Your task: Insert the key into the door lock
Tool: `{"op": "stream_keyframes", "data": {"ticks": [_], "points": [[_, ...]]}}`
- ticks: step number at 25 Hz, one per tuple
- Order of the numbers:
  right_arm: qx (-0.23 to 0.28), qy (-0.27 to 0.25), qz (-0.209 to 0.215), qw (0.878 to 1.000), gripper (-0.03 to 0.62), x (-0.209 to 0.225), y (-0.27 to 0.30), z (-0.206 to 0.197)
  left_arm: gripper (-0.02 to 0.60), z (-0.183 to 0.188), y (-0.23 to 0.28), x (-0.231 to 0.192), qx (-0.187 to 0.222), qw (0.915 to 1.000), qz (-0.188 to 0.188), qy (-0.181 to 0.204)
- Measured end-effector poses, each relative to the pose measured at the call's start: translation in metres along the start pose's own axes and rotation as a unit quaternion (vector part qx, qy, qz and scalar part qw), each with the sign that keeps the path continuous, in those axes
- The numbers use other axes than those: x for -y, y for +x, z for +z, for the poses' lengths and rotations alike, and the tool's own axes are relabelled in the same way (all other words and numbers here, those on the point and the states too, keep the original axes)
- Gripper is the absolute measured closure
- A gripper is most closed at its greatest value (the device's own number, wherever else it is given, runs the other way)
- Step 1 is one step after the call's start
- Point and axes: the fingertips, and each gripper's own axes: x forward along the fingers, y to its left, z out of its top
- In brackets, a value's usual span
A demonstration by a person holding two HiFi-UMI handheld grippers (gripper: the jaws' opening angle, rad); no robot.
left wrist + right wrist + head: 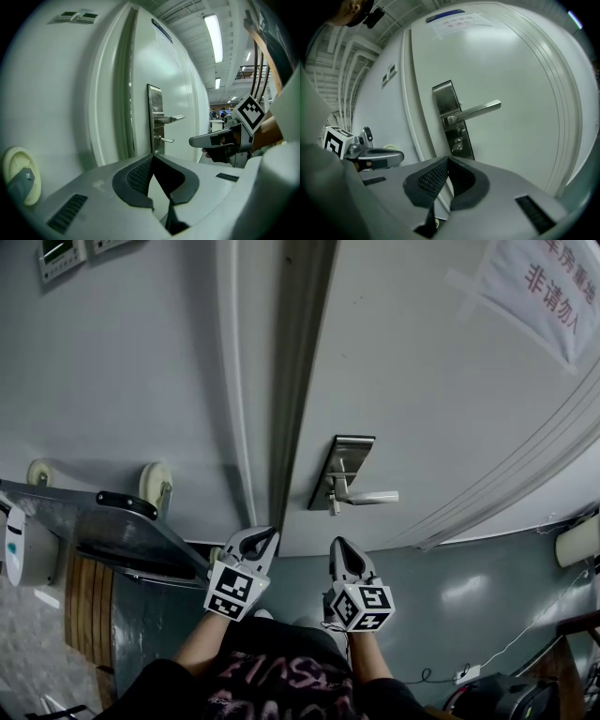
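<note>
Your left gripper (265, 538) and right gripper (337, 547) are closed on nothing; the key (457, 146) at 12 o'clock looks seated, so back away straight.

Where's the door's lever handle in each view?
Head view: lever handle just right of centre, pointing right.
Left gripper view: lever handle at centre, seen edge-on, pointing right.
Right gripper view: lever handle just above centre, angled up to the right.
Shared landmark: the metal lock plate it mounts on.
</note>
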Motion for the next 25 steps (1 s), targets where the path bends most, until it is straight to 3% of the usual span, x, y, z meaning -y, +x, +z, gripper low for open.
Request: {"op": "stream_keyframes", "data": {"ticks": [8, 25], "points": [[0.008, -0.03, 0.008, 0.999, 0.531, 0.003, -0.003, 0.008, 0.569, 0.004, -0.001, 0.003, -0.001, 0.9999, 0.012, 0.002], [0.02, -0.032, 0.012, 0.999, 0.531, 0.009, -0.009, 0.014, 0.569, 0.016, -0.002, 0.008, 0.008, 0.9995, 0.025, 0.015]]}}
